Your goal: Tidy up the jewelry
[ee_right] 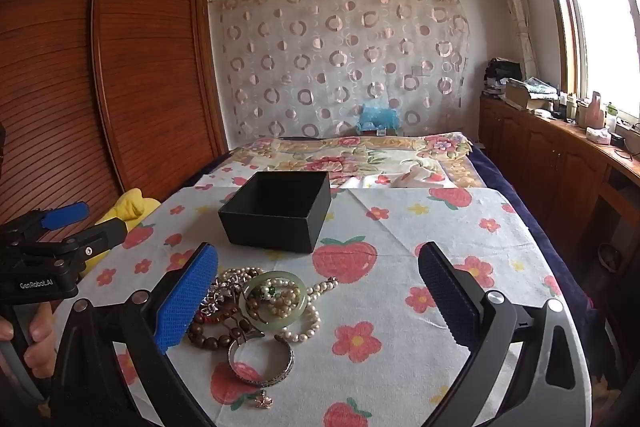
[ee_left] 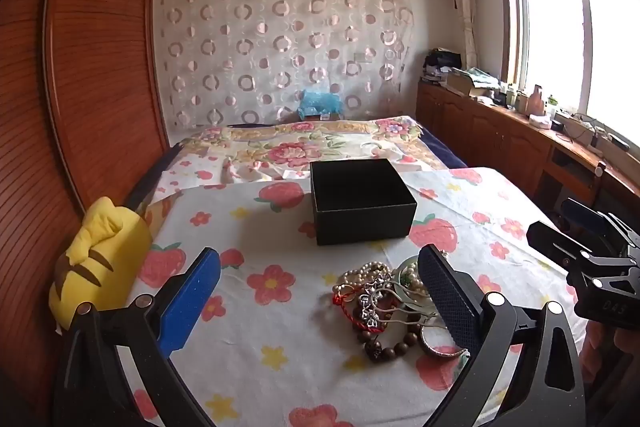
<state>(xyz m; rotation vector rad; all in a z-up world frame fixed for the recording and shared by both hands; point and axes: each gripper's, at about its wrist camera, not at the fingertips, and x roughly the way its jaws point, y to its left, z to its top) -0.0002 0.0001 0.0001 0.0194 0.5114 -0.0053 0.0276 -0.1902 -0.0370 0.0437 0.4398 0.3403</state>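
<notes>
Both the left claw [ee_left: 320, 301] and right claw [ee_right: 320, 297] are hanging wide open and empty, risking dragging the whole tangled jewelry pile [ee_right: 256, 311] when lifting one piece toward the black box [ee_right: 276, 211].

- One black box [ee_right: 276, 215], open-topped, on the strawberry-print cloth [ee_right: 420, 267].
- One pale green bangle [ee_right: 275, 297].
- One silver cuff bracelet [ee_right: 261, 361].
- One dark wooden bead bracelet [ee_right: 212, 337].
- One small loose trinket [ee_right: 264, 402] near the cloth's front edge.
- Pearl strands [ee_right: 308, 319] lie tangled; their number cannot be told.
- One yellow plush toy [ee_left: 100, 263].
- Two grippers: left [ee_left: 320, 291], right [ee_right: 320, 291].
</notes>
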